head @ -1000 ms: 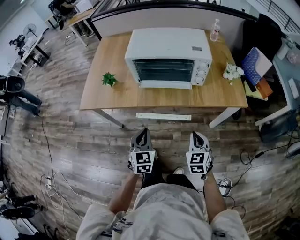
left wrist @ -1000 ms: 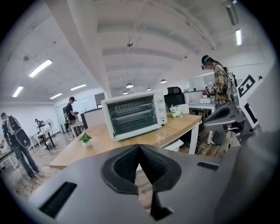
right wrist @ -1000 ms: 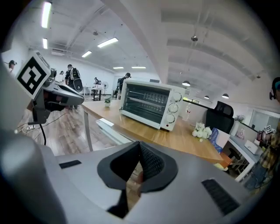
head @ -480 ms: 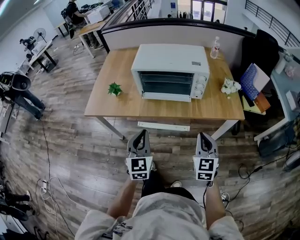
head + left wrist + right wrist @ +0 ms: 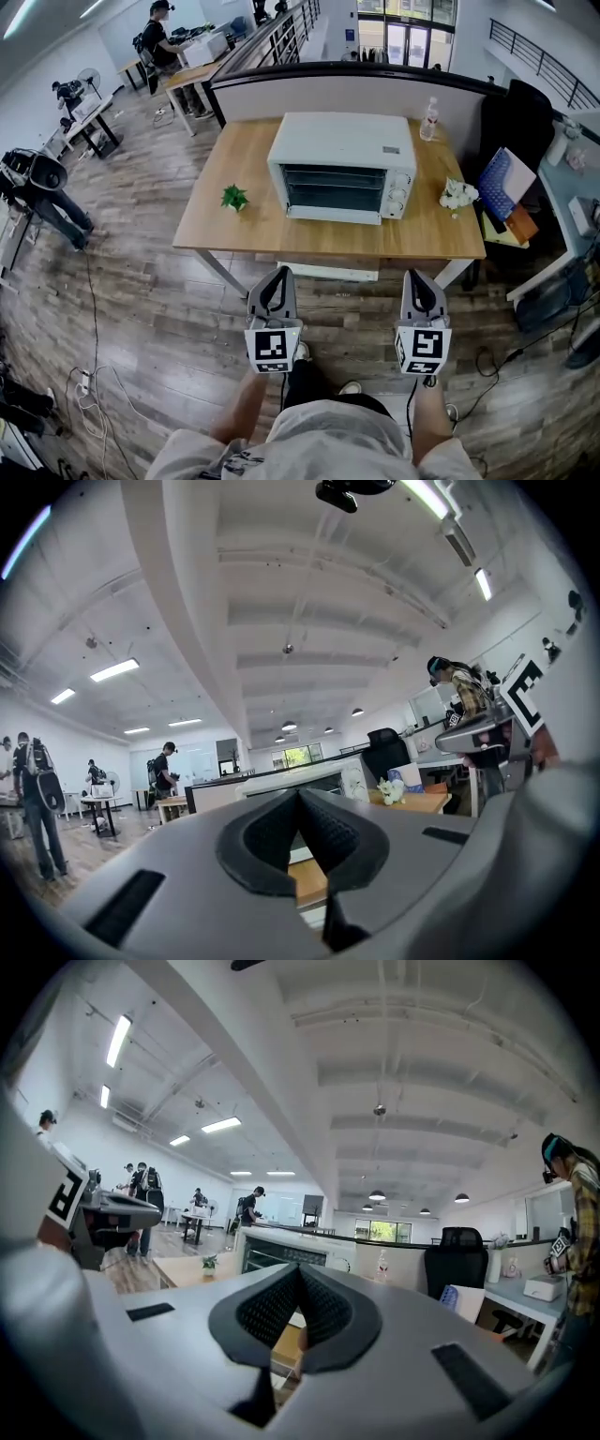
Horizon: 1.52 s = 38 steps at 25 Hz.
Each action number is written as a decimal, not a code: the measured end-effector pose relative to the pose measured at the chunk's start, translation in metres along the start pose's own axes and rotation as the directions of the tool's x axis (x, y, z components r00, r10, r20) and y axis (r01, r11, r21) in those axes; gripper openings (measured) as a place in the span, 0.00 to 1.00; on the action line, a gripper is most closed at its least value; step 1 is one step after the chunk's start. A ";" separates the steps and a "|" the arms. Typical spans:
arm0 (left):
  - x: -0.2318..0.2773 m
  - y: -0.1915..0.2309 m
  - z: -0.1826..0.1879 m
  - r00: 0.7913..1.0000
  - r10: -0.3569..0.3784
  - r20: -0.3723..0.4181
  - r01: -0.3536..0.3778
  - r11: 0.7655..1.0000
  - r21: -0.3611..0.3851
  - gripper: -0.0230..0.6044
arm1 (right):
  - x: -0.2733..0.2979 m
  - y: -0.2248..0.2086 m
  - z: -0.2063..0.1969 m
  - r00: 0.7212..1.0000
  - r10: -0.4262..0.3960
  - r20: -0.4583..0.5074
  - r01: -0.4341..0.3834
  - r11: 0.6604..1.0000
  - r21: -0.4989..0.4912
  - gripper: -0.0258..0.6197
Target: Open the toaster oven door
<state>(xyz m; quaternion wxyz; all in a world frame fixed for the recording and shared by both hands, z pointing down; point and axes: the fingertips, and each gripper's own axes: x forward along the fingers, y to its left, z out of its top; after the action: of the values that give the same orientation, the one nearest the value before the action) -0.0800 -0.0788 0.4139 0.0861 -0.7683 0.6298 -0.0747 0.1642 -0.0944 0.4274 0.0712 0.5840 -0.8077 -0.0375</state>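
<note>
Left gripper and right gripper rose; white toaster oven stands shut.

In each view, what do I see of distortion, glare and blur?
Head view: fisheye bends the table edges; the toaster oven is sharp and evenly lit. Left gripper view: dark round border, a ceiling lamp glares, the left hand-held gripper looks soft. Right gripper view: same border, a strip lamp glares at upper left.
</note>
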 end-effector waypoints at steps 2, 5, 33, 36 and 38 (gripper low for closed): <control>0.000 0.004 0.006 1.000 0.013 0.014 -0.013 1.000 -0.004 0.06 | -0.002 -0.006 0.012 0.999 -0.003 0.032 0.002 1.000 0.029 0.07; 0.000 0.010 0.014 0.999 0.034 0.041 -0.033 0.999 -0.018 0.06 | -0.005 -0.013 0.026 0.998 -0.013 0.068 0.010 0.999 0.045 0.07; -0.001 0.010 0.018 0.995 0.033 0.090 -0.027 0.997 -0.076 0.06 | -0.015 -0.029 0.025 0.994 -0.040 0.101 0.037 0.999 0.030 0.07; -0.002 0.009 0.016 0.996 0.034 0.084 -0.028 0.997 -0.075 0.06 | -0.016 -0.028 0.025 0.994 -0.037 0.102 0.034 0.999 0.029 0.07; -0.002 0.009 0.015 0.996 0.036 0.084 -0.030 0.997 -0.075 0.06 | -0.017 -0.028 0.024 0.994 -0.036 0.101 0.033 0.999 0.023 0.08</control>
<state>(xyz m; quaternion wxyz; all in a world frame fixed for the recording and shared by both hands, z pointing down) -0.0854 -0.0780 0.3970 0.0857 -0.7630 0.6405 -0.0170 0.1919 -0.0880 0.3983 0.0232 0.5960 -0.8004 -0.0595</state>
